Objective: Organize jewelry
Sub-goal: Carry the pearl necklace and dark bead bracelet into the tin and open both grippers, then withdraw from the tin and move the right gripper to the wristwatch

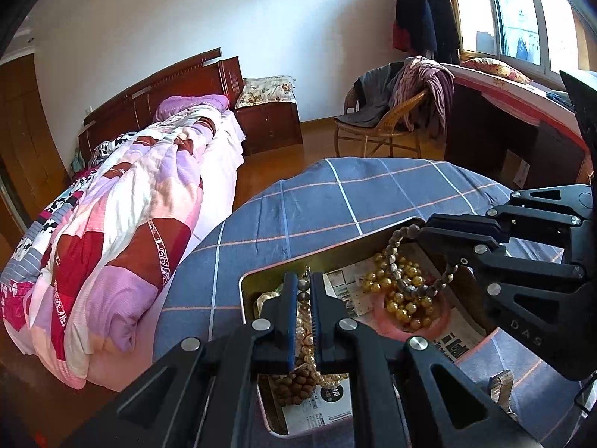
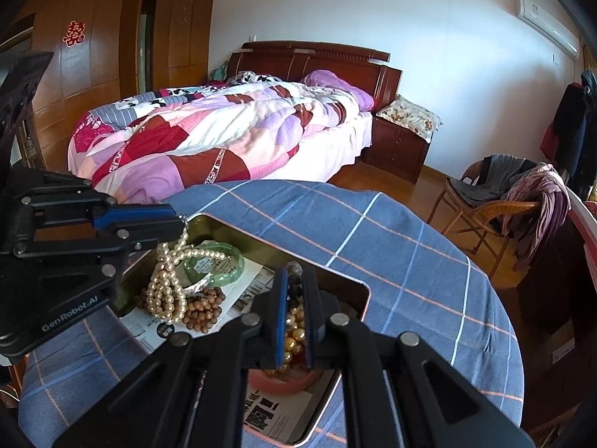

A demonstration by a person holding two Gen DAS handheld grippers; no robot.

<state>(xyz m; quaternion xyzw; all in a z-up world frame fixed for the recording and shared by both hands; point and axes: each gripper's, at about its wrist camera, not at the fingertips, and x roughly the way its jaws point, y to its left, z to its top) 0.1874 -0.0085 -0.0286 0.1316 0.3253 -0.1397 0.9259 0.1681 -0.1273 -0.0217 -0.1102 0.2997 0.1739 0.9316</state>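
Note:
A metal tin [image 1: 261, 272] lined with newspaper sits on a round table with a blue plaid cloth [image 1: 354, 190]. My left gripper [image 1: 303, 280] is shut on a cream pearl necklace [image 2: 166, 283], which hangs from it into the tin [image 2: 347, 283]. My right gripper [image 2: 294, 272] is shut on a grey-brown bead bracelet [image 1: 414, 287], held over gold pearls [image 1: 403, 298] and a pink bangle [image 1: 388, 321]. A green jade bangle [image 2: 224, 276] and brown wooden beads [image 2: 203, 310] lie in the tin under the left gripper.
A silver mesh watch band [image 1: 500, 388] lies on the cloth beside the tin. A bed with a patchwork quilt [image 2: 224, 134] stands beyond the table. A wicker chair with clothes [image 2: 503, 201] and a desk [image 1: 522, 119] stand to the right.

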